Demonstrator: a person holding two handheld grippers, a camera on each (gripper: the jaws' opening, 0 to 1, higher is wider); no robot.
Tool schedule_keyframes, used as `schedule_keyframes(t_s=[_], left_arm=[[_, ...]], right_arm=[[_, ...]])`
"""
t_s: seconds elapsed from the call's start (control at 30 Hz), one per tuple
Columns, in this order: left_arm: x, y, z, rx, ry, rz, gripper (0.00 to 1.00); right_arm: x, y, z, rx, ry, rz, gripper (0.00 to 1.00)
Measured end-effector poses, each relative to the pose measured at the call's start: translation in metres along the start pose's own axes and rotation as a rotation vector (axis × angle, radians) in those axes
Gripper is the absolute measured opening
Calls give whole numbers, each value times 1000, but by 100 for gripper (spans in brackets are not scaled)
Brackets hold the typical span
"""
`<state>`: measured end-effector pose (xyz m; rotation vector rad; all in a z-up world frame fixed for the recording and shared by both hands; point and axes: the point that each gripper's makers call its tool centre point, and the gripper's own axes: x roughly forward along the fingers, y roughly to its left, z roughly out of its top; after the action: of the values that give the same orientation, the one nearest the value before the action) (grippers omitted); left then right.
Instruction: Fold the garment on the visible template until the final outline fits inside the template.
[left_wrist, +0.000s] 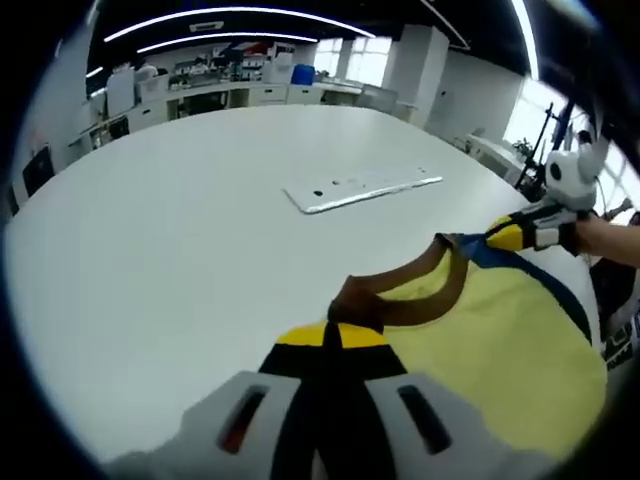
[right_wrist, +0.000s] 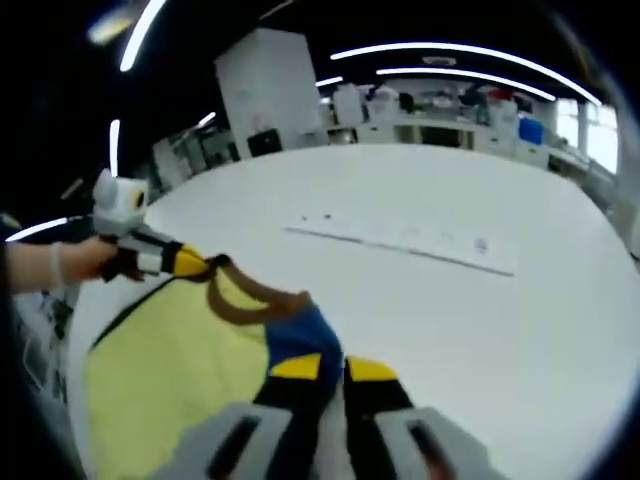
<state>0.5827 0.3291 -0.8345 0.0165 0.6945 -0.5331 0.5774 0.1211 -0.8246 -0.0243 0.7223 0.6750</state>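
A yellow garment (left_wrist: 490, 350) with a brown collar (left_wrist: 425, 295) and blue shoulder trim hangs stretched between both grippers over the white table (left_wrist: 180, 250). My left gripper (left_wrist: 335, 335) is shut on the shoulder by the collar. In the left gripper view the right gripper (left_wrist: 535, 232) comes in from the right, clamped on the other shoulder. In the right gripper view my right gripper (right_wrist: 335, 368) is shut on the blue shoulder (right_wrist: 300, 335) of the garment (right_wrist: 170, 360), and the left gripper (right_wrist: 185, 262) holds the far end. The flat white template (left_wrist: 360, 190) (right_wrist: 400, 240) lies further off on the table.
A person's hand (right_wrist: 75, 262) holds the left gripper. Counters and shelves (left_wrist: 230, 85) line the far wall behind the table (right_wrist: 520, 330), and a white cabinet (right_wrist: 265, 90) stands there.
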Motion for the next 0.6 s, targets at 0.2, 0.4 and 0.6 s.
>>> schedule_keyframes(t_s=[0.2,0.4,0.6], left_arm=[[-15,-3,12,21,-53,-24,31],[-33,1,24,27,-120,-48,59],[-58,-20,28,28,-147,-108,83]], right_arm=[[-11,-1,4,29,-32,14,24],[-28,14,10,0,-78,51,46],[-39,30,6,-19,-73,110,85]])
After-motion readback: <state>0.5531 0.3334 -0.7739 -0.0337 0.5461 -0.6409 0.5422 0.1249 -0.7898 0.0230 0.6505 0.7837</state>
